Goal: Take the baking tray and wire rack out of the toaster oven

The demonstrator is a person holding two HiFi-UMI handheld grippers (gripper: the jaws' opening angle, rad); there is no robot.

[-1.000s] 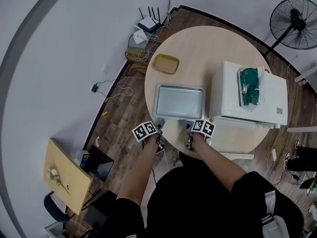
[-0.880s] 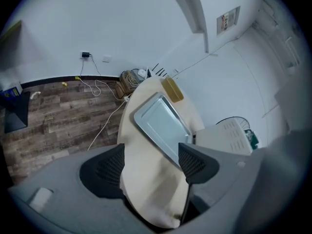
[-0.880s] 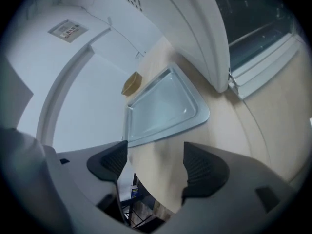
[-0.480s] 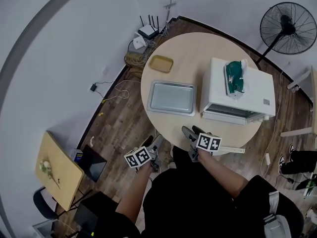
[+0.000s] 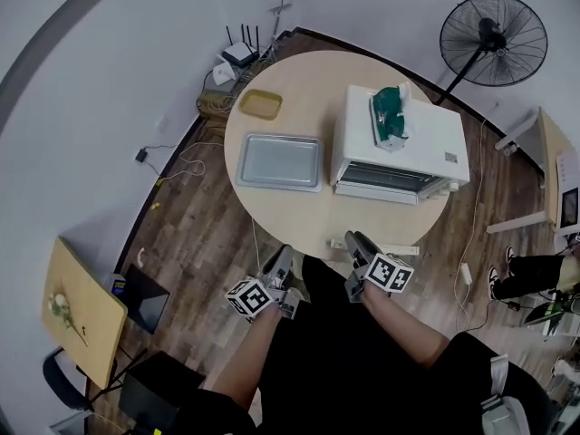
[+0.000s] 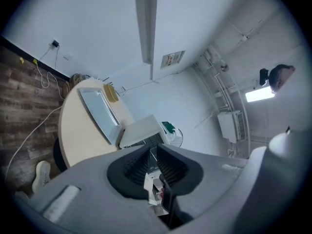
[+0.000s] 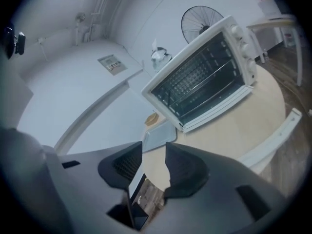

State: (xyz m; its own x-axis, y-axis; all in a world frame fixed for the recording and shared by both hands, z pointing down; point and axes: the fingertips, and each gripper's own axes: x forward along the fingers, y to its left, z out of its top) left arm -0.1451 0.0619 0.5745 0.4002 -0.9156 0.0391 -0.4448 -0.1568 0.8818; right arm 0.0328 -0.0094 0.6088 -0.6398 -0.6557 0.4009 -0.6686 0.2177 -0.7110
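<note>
The baking tray (image 5: 279, 161) lay flat on the round bench (image 5: 292, 217), just left of the toaster oven (image 5: 426, 143) in the head view and not touching it. It was a shallow grey metal rectangle with a raised rim. Only the right gripper view showed the wire rack (image 7: 197, 77), as thin bars behind the oven's glass front. Only the head view showed both tools held off the bench's near edge. The left hand-held gripper (image 5: 279, 265) had just been closing: jaws nearly together, nothing between them. The right hand-held gripper (image 5: 358, 243) had likewise been closing: jaws partly spread, nothing between them.
</note>
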